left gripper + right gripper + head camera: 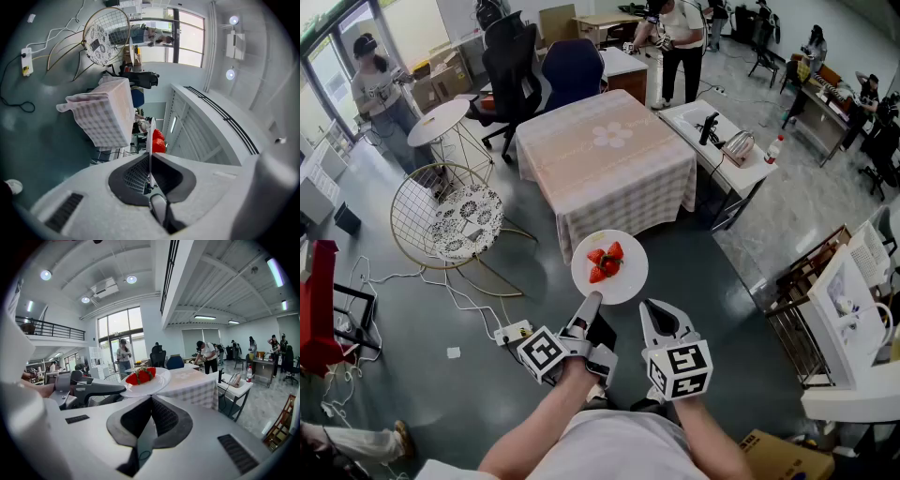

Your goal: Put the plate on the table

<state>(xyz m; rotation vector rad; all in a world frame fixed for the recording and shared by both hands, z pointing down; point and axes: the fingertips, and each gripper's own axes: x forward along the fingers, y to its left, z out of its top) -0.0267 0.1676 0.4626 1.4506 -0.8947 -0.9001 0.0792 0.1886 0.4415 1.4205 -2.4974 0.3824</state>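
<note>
A white plate [624,281] carrying a few strawberries [606,262] hangs in the air above the grey floor, a short way in front of the table [605,155] with its checked cloth. My left gripper [589,302] is shut on the plate's near left rim. The left gripper view shows that plate [151,131] edge-on between the jaws of the left gripper [150,157], with the strawberries [158,140] beyond. My right gripper [649,307] is shut and empty, its tips right at the plate's near right rim. The right gripper view has the plate [157,384] just past the right gripper [150,398].
A round wire chair [450,216] with a patterned cushion stands left of the table, with a power strip [514,332] and cables on the floor near it. A white desk [722,141] sits right of the table. Office chairs [511,66] and several people are behind.
</note>
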